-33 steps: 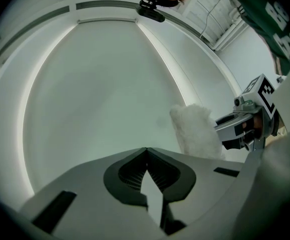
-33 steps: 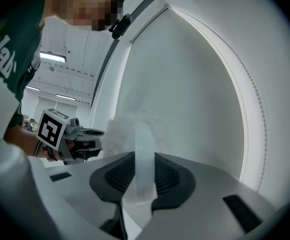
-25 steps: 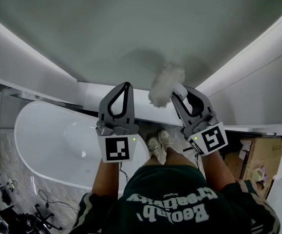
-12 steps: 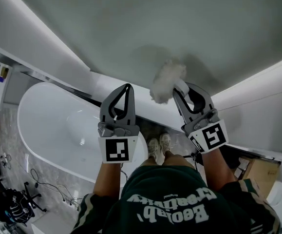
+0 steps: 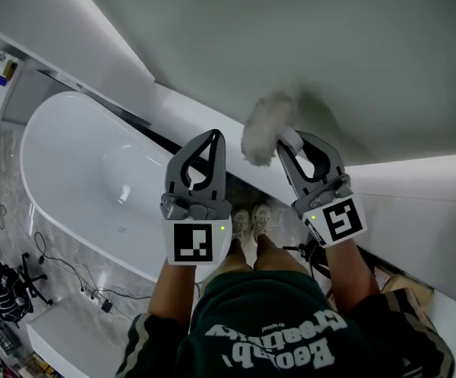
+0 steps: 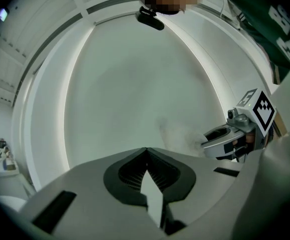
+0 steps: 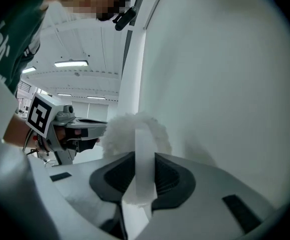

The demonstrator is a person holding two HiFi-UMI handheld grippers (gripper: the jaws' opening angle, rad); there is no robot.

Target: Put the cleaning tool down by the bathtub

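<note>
Grey wall (image 5: 306,46) filled the upper head view. Below it, the white bathtub (image 5: 78,179) lay at left on a marbled floor (image 5: 23,290). The person's dark green sweatshirt (image 5: 275,337) occupied the lower edge. The left hand-held gripper (image 5: 211,136) was pressed together with nothing between its jaws. The right hand-held gripper (image 5: 287,142) pinched the white handle (image 7: 143,154) of the cleaning tool (image 5: 262,136). The tool's fluffy white head was raised close before the wall, right of the bathtub's end; contact with the wall could not be told.
</note>
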